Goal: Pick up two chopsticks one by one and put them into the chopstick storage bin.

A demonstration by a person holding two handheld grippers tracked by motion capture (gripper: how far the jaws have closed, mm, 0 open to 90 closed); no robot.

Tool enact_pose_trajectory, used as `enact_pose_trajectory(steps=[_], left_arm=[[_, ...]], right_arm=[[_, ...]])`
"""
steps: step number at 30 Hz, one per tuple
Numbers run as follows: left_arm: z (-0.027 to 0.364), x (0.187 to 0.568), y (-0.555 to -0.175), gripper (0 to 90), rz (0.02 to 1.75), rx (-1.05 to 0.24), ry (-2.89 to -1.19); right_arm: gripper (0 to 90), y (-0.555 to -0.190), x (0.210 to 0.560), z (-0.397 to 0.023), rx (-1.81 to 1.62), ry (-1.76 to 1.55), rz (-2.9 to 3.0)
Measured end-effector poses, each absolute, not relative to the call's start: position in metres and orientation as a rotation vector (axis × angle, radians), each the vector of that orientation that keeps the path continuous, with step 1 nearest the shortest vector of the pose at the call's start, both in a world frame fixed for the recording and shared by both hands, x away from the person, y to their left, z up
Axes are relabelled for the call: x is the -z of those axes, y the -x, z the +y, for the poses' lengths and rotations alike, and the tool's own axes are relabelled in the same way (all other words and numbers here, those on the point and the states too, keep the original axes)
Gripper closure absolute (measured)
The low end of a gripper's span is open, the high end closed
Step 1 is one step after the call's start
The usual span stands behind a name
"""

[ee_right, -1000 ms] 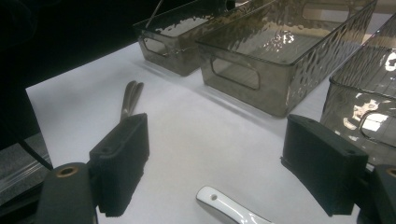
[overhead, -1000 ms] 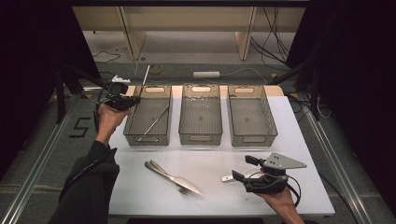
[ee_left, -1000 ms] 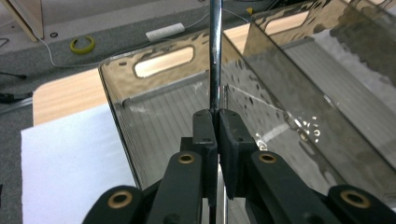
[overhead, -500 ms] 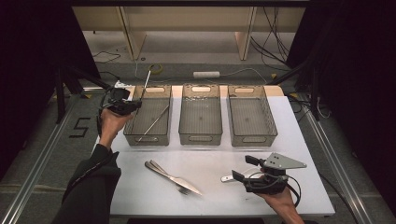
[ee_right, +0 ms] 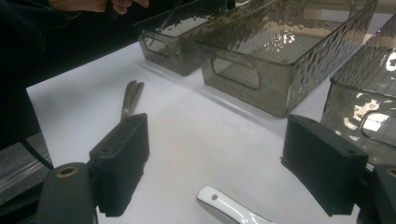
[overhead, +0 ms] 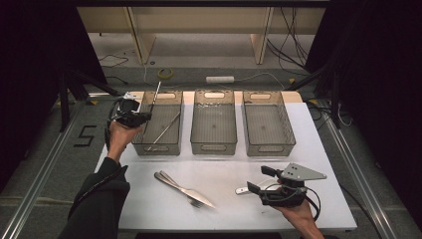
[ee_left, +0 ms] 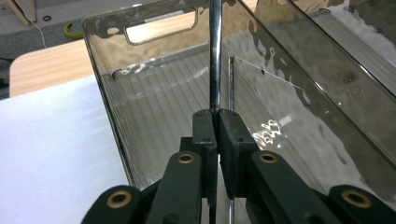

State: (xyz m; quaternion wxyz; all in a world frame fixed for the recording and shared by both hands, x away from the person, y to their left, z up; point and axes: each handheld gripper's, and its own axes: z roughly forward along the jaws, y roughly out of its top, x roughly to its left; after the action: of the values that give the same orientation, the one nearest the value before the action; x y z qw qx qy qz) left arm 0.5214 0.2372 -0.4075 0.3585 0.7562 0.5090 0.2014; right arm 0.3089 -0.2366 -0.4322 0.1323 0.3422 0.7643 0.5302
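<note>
Left gripper (ee_left: 217,126) clamps a metal rod (ee_left: 215,56) over the left bin (overhead: 158,147).
The rod runs from its pads toward 12 o'clock, above another rod (overhead: 164,130) lying in the bin. Right gripper (ee_right: 219,163) gapes, white handle (ee_right: 224,210) at 6 o'clock.

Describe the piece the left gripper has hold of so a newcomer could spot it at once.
Start at the row of three smoky clear bins at the back of the white table and take the leftmost bin. The left gripper, at its near-left rim, is shut on a thin shiny metal rod. Unlike the similar rod lying inside, this one stands upright.
</note>
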Motion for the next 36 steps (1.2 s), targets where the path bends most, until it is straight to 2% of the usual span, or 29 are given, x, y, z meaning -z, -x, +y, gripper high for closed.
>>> enact_pose_trajectory(steps=[8, 11, 14, 17, 23, 28, 36], left_arm=[[0.239, 0.412, -0.523, 83.3, 1.345, -0.523, -1.945], [0.239, 0.413, -0.521, 78.6, 1.346, -0.511, -1.944], [0.24, 0.414, -0.519, 68.3, 1.363, -0.522, -1.932], [0.242, 0.413, -0.515, 58.0, 1.378, -0.48, -1.9], [0.239, 0.407, -0.5, 39.6, 1.309, -0.417, -1.92], [0.234, 0.395, -0.484, 31.4, 1.236, -0.377, -1.904], [0.22, 0.387, -0.459, 25.0, 1.143, -0.348, -1.922]], right_arm=[[23.7, -0.309, 0.432, -0.237, -1.538, -0.992, 2.217], [23.7, -0.309, 0.432, -0.237, -1.539, -0.991, 2.217], [23.7, -0.309, 0.432, -0.237, -1.539, -0.992, 2.217], [23.7, -0.308, 0.432, -0.237, -1.54, -0.989, 2.218], [23.7, -0.308, 0.432, -0.237, -1.538, -0.985, 2.219], [23.5, -0.308, 0.431, -0.236, -1.536, -0.983, 2.226], [23.7, -0.31, 0.43, -0.237, -1.519, -0.964, 2.251]])
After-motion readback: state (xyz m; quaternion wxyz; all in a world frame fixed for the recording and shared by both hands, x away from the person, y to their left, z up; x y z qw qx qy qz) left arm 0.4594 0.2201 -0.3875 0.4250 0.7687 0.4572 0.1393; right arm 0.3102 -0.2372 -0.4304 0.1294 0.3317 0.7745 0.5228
